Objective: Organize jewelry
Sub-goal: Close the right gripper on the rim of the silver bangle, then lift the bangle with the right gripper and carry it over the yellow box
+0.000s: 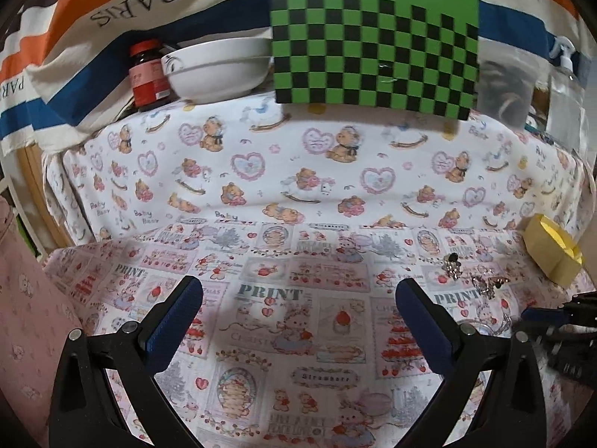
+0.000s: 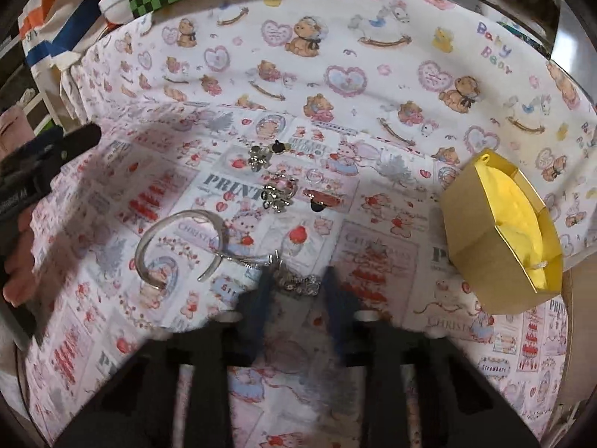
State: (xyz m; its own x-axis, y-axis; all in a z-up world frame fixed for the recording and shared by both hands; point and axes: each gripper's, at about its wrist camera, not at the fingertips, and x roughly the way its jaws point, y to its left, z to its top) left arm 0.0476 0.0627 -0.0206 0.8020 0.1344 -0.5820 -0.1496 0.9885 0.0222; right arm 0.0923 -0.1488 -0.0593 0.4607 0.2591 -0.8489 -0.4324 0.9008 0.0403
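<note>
In the right wrist view, my right gripper (image 2: 296,280) is blurred, its blue fingers a short gap apart around a silver chain piece (image 2: 302,283) on the printed cloth. A silver bangle (image 2: 179,244) lies to its left. Small brooches or earrings (image 2: 276,196) (image 2: 259,156) lie farther ahead, with a red and black piece (image 2: 322,199) beside them. An open yellow gift box (image 2: 503,231) stands at the right. My left gripper (image 1: 298,295) is open and empty over the cloth; the jewelry (image 1: 453,265) and the box (image 1: 552,250) lie to its right.
A white bowl (image 1: 220,71), a dark red jar (image 1: 147,76), a green checkered board (image 1: 373,52), a clear container (image 1: 503,82) and a pump bottle (image 1: 567,86) stand along the back. A striped "PARIS" cloth (image 1: 112,18) hangs behind.
</note>
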